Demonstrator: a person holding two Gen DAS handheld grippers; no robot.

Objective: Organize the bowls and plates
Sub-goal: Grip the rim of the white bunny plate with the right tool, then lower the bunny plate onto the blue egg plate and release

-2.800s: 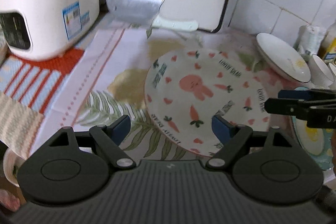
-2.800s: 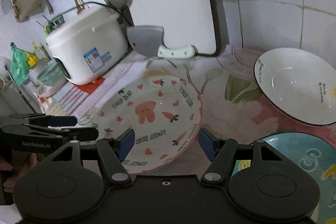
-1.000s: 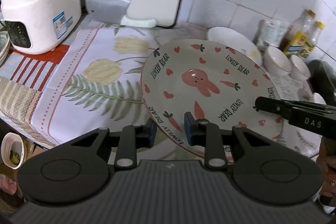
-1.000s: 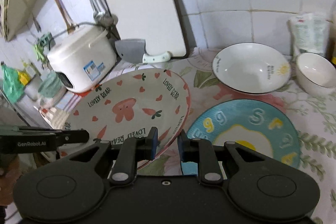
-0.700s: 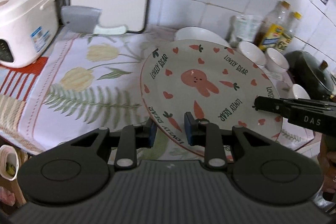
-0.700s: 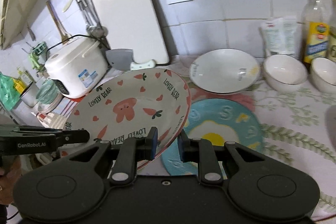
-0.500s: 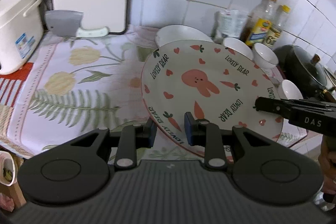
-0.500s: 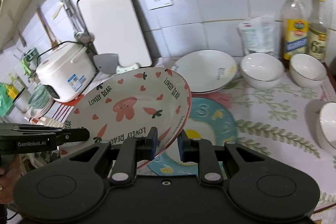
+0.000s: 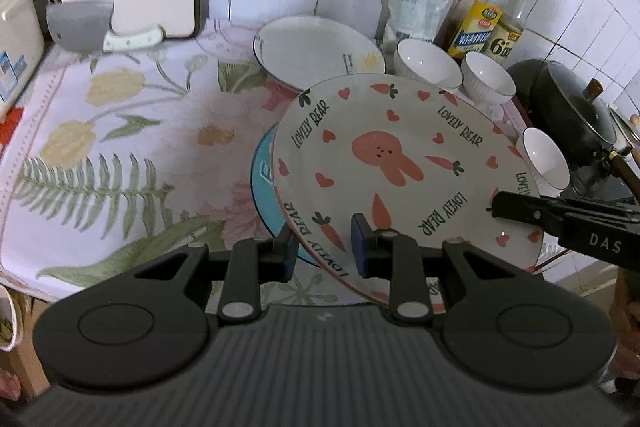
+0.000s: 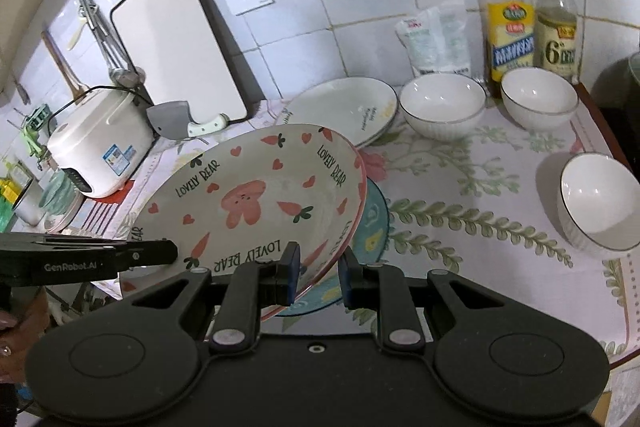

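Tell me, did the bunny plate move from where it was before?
Yes. The bunny plate, held by both grippers, was lying on the cloth near the rice cooker; now it is lifted and carried right, over the blue plate.

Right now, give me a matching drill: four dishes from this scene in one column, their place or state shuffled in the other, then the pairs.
Things:
1. bunny plate
2. blue plate
3. large white plate
4. lone white bowl

Places or states:
A. flat on the cloth, mostly hidden under a lifted dish
B. alone on the cloth, nearest the dark pot
C. gripped at its rim on two sides, left gripper and right gripper
D. on the cloth at the back, beside two white bowls

Pairs: 1-C, 2-A, 3-D, 4-B
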